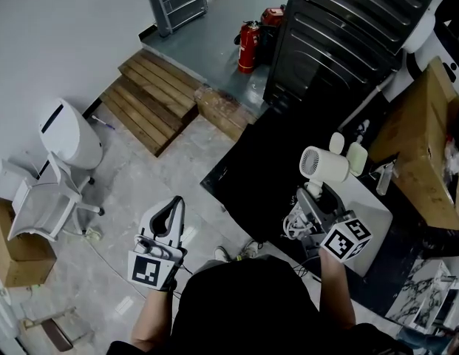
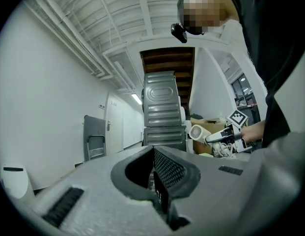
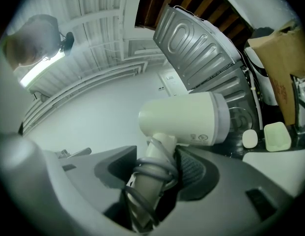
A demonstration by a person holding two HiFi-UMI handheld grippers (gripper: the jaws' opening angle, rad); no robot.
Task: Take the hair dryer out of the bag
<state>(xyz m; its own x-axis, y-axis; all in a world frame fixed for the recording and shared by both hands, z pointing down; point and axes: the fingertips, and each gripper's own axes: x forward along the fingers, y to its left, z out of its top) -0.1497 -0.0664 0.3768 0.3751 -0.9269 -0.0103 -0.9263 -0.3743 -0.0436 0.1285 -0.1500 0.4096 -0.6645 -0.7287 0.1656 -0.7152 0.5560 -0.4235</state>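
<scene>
A cream hair dryer point(image 1: 324, 163) with its grey cord wound round the handle stands upright in my right gripper point(image 1: 314, 198), which is shut on the handle. In the right gripper view the dryer's barrel point(image 3: 184, 119) lies crosswise above the jaws and the wrapped handle runs down between them point(image 3: 162, 171). My left gripper point(image 1: 172, 205) is held out over the floor at the lower left, shut with nothing in it point(image 2: 154, 181). The left gripper view shows the dryer point(image 2: 197, 132) far off to the right. I cannot make out a bag.
Under the right gripper is a white tabletop point(image 1: 373, 213) with two small pale bottles point(image 1: 347, 152) at its far edge. A black ribbed metal cabinet point(image 1: 347, 35), a red fire extinguisher point(image 1: 247, 46), wooden pallets point(image 1: 151, 98), a white chair point(image 1: 37, 198) and cardboard boxes point(image 1: 421, 154) stand around.
</scene>
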